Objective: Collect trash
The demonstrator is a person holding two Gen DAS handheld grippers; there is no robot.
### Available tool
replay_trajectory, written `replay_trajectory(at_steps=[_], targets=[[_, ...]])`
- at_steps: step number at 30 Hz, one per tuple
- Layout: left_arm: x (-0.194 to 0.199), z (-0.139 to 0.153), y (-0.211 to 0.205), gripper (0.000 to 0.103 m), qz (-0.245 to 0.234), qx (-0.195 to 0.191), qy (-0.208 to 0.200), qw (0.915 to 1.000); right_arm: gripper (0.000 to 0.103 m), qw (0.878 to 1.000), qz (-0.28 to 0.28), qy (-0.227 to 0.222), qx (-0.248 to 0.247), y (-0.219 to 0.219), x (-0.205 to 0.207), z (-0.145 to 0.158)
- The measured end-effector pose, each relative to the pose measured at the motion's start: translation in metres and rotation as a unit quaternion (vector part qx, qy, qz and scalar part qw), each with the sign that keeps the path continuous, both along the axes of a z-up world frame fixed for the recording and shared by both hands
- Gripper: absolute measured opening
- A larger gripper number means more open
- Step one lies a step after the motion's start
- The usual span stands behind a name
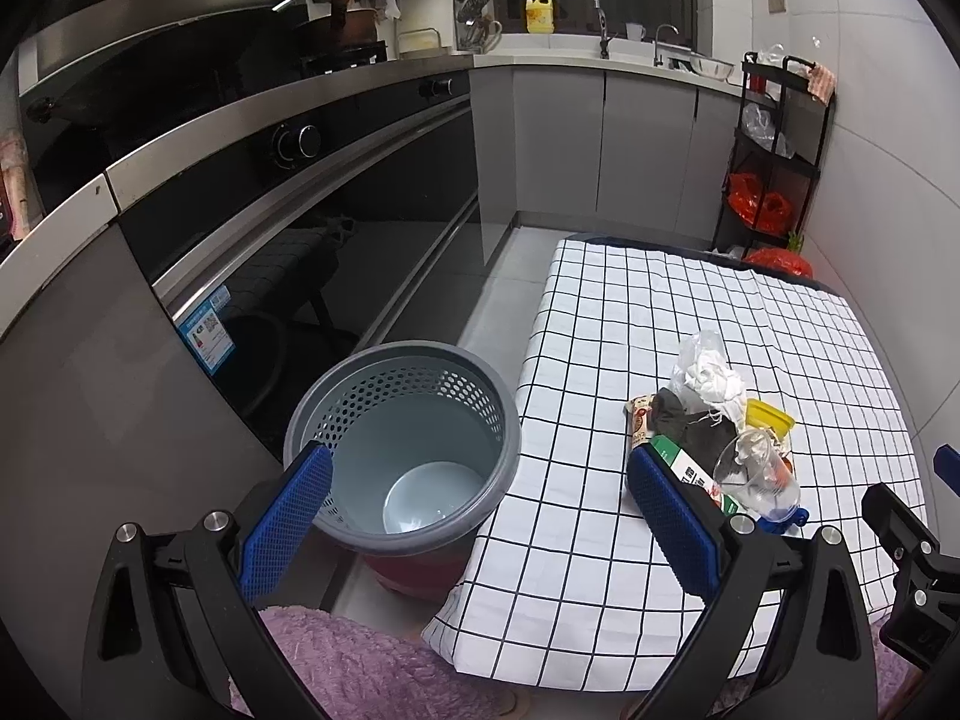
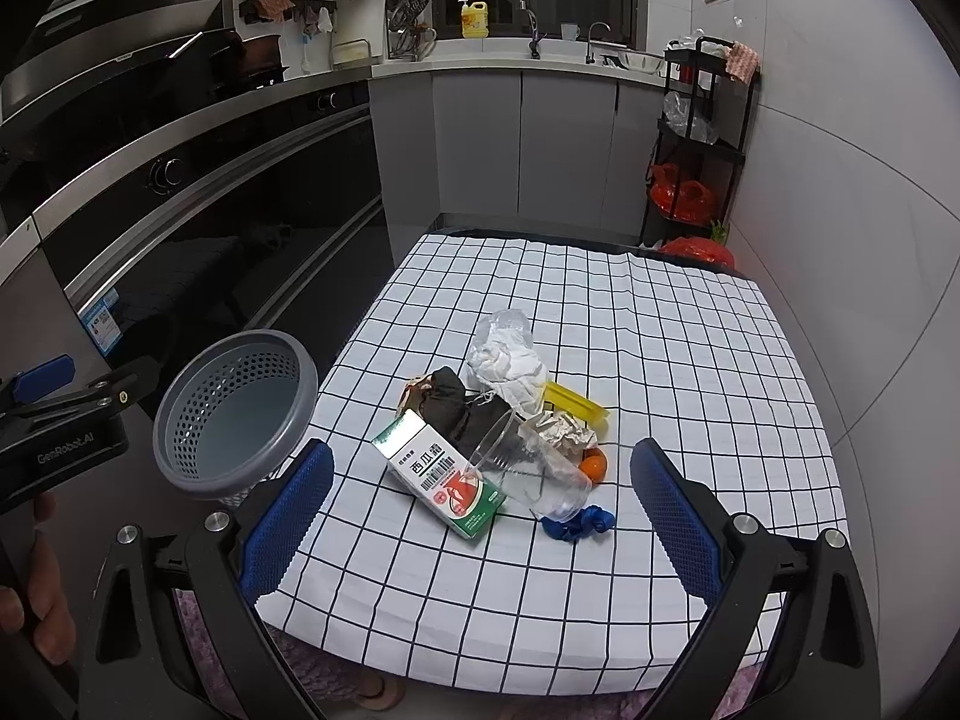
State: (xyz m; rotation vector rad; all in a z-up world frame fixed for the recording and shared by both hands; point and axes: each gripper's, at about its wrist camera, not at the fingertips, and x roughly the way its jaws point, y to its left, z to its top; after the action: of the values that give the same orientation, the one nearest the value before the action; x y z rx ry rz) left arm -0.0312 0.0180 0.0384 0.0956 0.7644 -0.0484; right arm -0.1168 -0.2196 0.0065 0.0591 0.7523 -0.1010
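Observation:
A pile of trash lies on the checked tablecloth (image 2: 660, 348): a white-green carton (image 2: 441, 474), a clear plastic cup (image 2: 528, 468) on its side, a white crumpled bag (image 2: 507, 360), dark cloth (image 2: 462, 408), a yellow piece (image 2: 576, 399), foil (image 2: 567, 435), an orange bit (image 2: 593, 467) and a blue scrap (image 2: 579, 522). The pile also shows in the left wrist view (image 1: 714, 420). A grey perforated bin (image 1: 402, 438) stands on the floor left of the table, also in the right wrist view (image 2: 234, 408). My left gripper (image 1: 480, 516) is open above the bin and table edge. My right gripper (image 2: 477, 516) is open, just short of the carton.
A dark oven front (image 1: 288, 252) and grey cabinets (image 1: 600, 144) run along the left and back. A black rack (image 1: 774, 150) with red bags stands at the far right. A purple fuzzy fabric (image 1: 372, 666) lies below the table's near edge.

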Motion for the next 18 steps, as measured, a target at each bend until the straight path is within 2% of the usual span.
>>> replay_trajectory(at_steps=[18], targets=[[-0.0019,0.0031,0.0044,0.097,-0.001,0.003,-0.001,1.0000,0.095,1.000,0.006,-0.005,0.005,0.0016,-0.0029,-0.0026]])
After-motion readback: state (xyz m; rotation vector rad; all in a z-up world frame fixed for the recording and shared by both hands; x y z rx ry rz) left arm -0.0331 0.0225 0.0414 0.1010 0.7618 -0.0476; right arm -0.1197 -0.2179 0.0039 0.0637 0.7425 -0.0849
